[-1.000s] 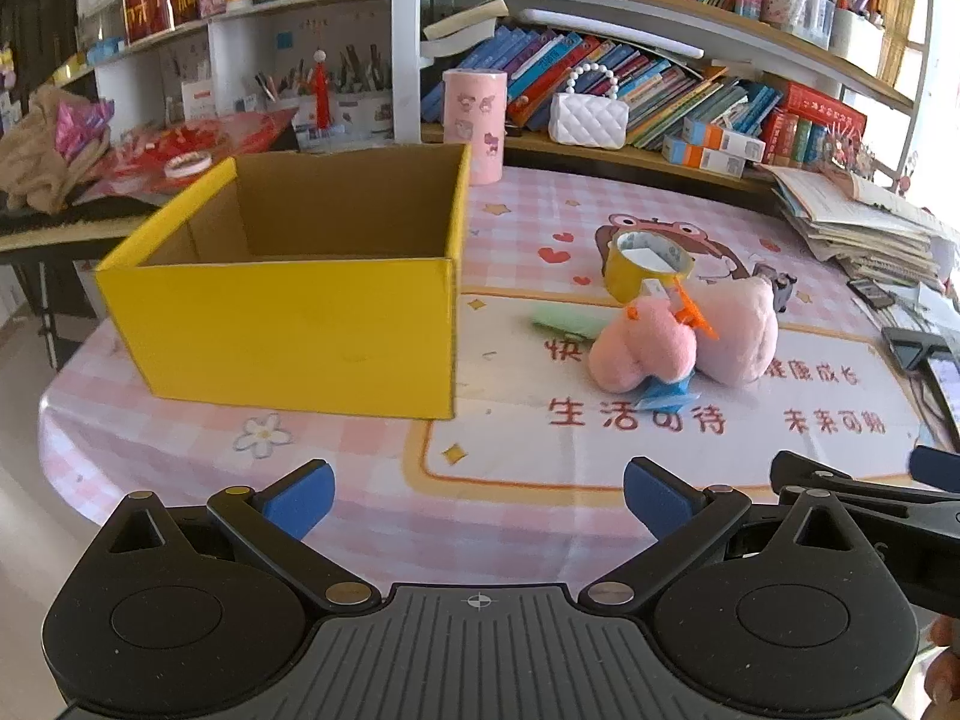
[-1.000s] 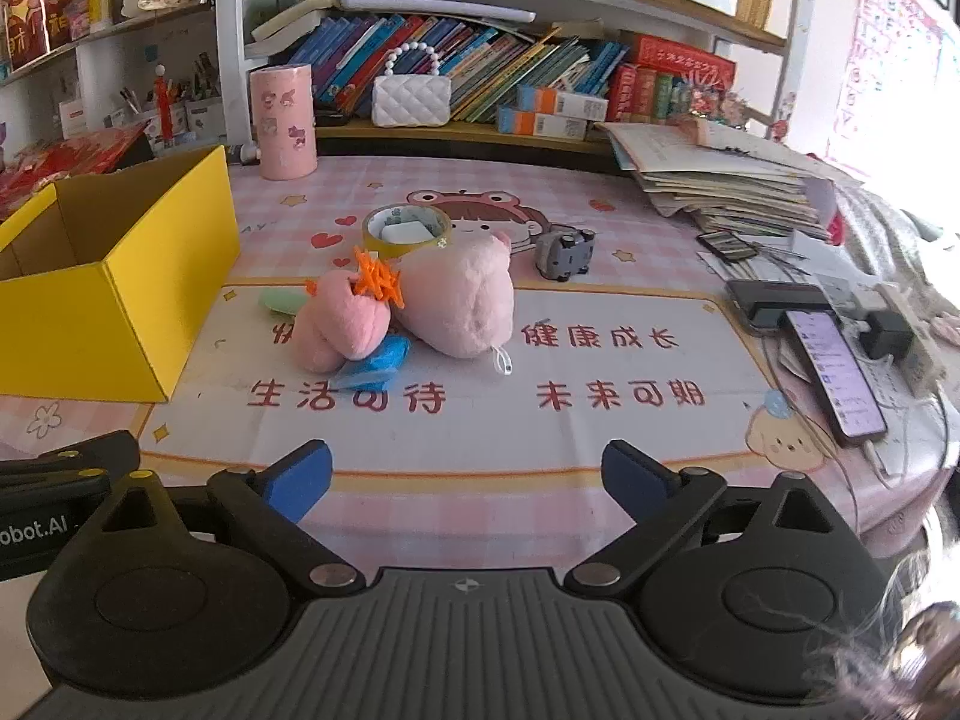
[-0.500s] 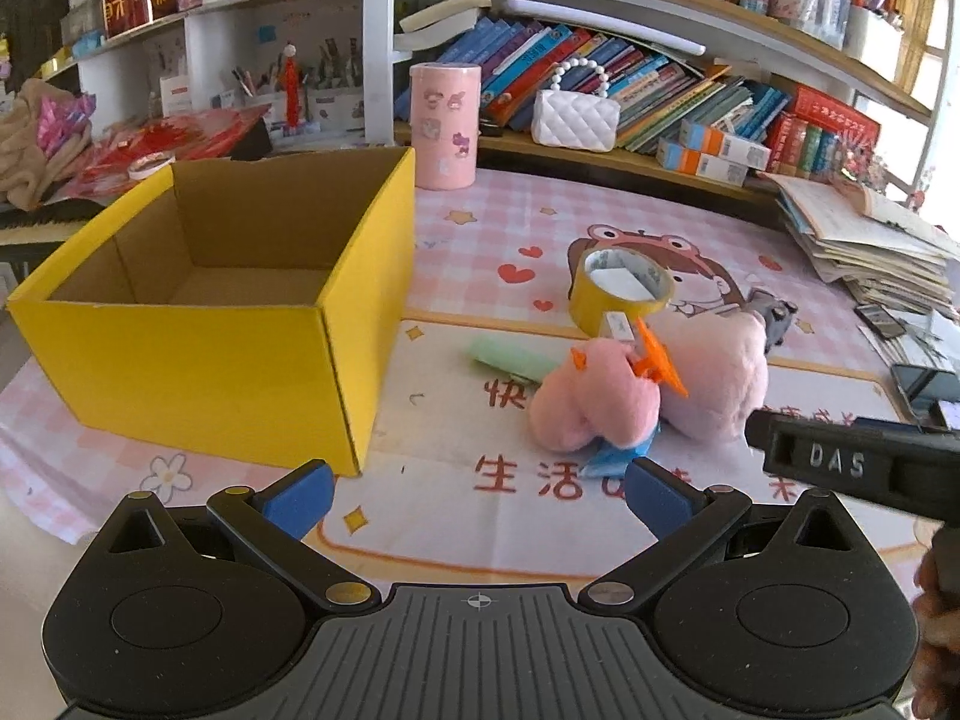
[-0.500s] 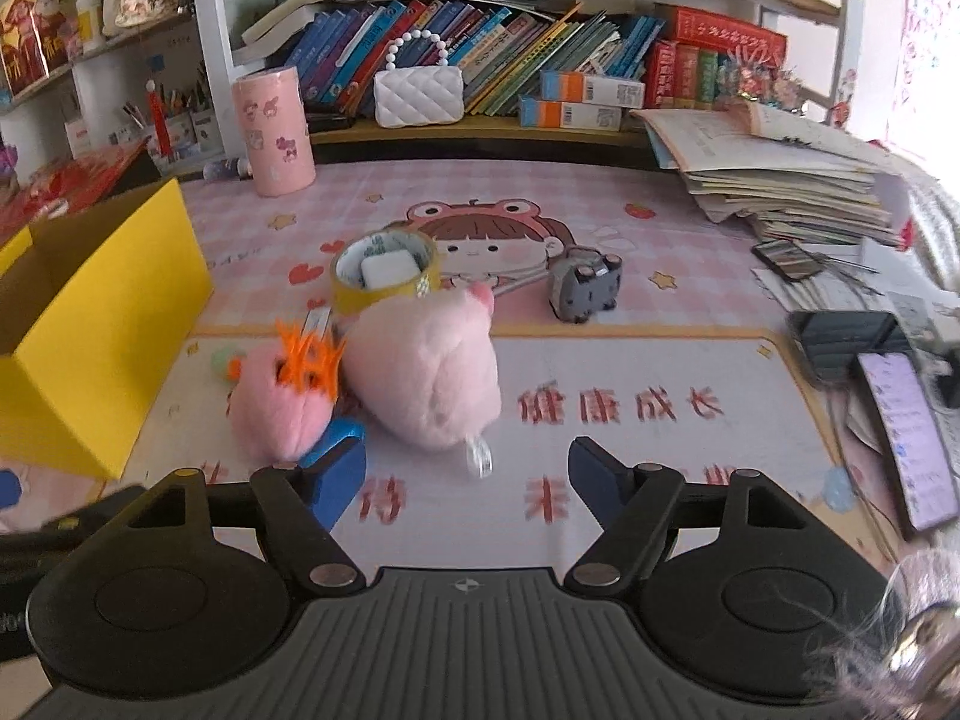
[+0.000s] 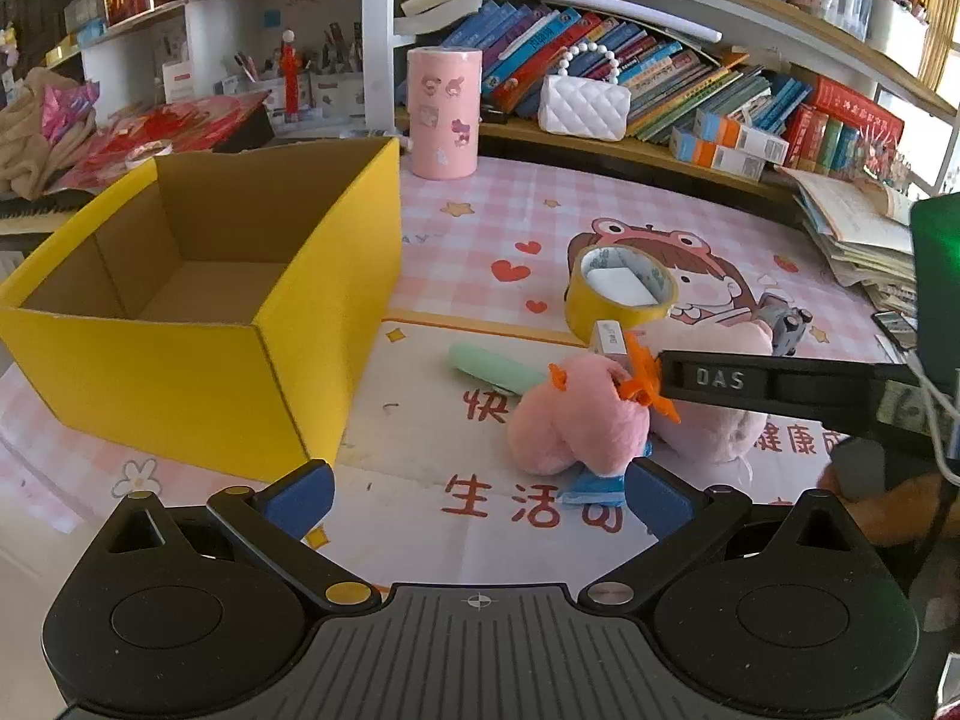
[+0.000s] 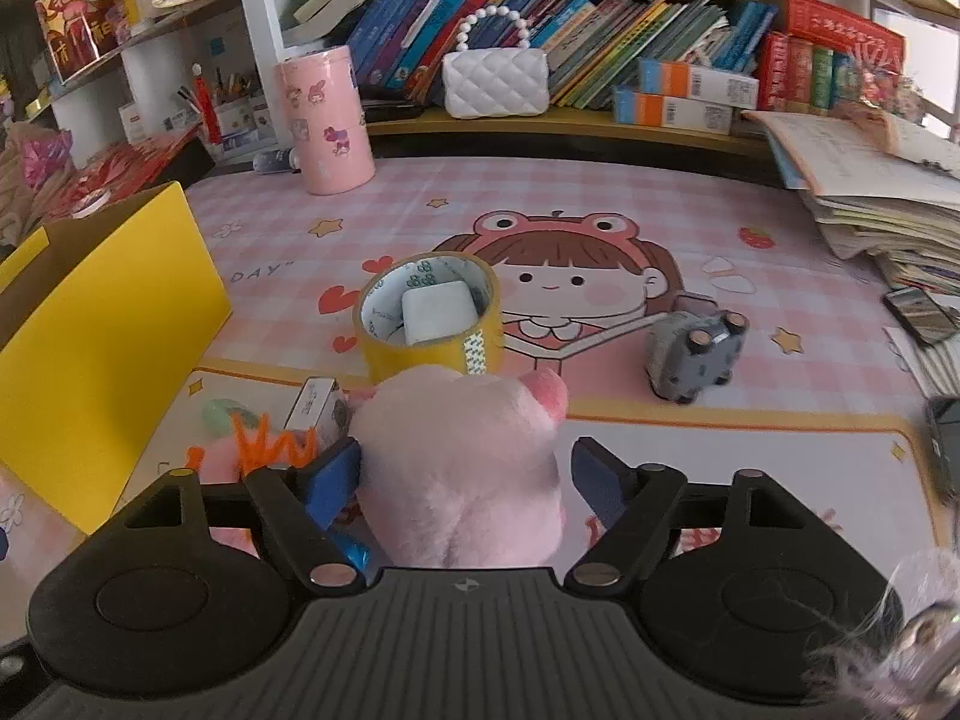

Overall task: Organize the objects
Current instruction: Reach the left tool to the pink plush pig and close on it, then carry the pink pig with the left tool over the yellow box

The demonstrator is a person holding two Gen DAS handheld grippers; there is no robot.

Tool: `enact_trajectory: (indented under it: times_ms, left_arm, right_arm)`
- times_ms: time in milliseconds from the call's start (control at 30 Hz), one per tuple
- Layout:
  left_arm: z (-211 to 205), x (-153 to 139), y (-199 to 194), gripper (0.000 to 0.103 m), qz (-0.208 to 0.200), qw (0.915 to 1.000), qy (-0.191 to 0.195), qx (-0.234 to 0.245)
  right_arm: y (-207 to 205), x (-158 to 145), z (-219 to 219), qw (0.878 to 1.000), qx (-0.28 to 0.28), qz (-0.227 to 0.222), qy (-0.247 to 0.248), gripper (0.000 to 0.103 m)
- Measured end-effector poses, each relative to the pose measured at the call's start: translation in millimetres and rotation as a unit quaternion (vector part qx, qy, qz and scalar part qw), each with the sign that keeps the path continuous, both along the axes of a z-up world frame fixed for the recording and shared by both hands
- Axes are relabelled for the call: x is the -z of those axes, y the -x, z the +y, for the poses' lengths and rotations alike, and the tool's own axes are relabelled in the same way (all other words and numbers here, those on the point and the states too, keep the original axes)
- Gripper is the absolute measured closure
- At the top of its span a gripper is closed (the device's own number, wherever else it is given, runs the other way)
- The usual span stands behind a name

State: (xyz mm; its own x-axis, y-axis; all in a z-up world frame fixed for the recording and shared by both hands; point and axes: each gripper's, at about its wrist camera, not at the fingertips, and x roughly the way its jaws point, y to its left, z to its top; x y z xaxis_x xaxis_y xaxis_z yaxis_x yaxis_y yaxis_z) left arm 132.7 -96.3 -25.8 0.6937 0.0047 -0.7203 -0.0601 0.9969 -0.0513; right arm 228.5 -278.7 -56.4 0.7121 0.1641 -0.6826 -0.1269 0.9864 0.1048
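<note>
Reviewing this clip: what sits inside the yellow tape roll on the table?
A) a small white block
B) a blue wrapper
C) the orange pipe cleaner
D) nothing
A: in the right wrist view a small white block sits inside the ring of the yellow tape roll, just beyond the pink plush toy that lies between the open fingers of the right tool.

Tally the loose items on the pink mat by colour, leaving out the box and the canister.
Pink: 2, the large pale pink plush toy and the smaller pink plush toy.
Yellow: 1, the yellow roll of tape.
Green: 1, the mint green tube.
Grey: 1, the small grey toy car.
Orange: 1, the orange pipe cleaner.
Total: 6.
</note>
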Motion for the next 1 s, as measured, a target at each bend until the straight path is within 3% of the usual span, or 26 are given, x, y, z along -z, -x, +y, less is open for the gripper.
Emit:
enact_trajectory:
  times_ms: [67, 167, 533, 600, 667, 733, 833, 1000]
  left_arm:
    - [-4, 1, -4, 0.000, 0.002, 1.0000, 0.002, 0.002]
    - [-15, 4, -15, 0.000, 0.005, 0.9999, 0.004, 0.014]
    - [-67, 32, -71, 0.002, 0.043, 0.9975, -0.045, 0.034]
    - [-67, 34, -74, 0.010, 0.041, 0.9972, -0.056, 0.028]
    - [-64, 35, -78, 0.034, 0.043, 0.9973, -0.054, 0.025]
    - [-60, 35, -78, 0.035, 0.036, 0.9980, -0.043, 0.027]
    - [-51, 30, -74, 0.051, 0.014, 0.9992, -0.032, 0.019]
    - [-34, 3, -57, 0.051, -0.045, 0.9989, -0.011, 0.004]
  right_arm:
    - [-4, 1, -2, 1.000, -0.009, -0.003, -0.008, 0.039]
    - [-7, -5, -11, 1.000, -0.018, -0.007, -0.021, 0.048]
    - [27, -38, -77, 0.996, 0.061, -0.030, -0.048, 0.049]
    - [33, -36, -80, 0.997, 0.060, -0.028, -0.048, 0.049]
    - [37, -35, -82, 0.997, 0.055, -0.023, -0.047, 0.049]
    - [40, -33, -83, 0.997, 0.052, -0.021, -0.048, 0.049]
    - [43, -34, -80, 0.997, 0.050, -0.023, -0.047, 0.049]
    - [49, -37, -70, 0.998, 0.047, -0.032, -0.037, 0.049]
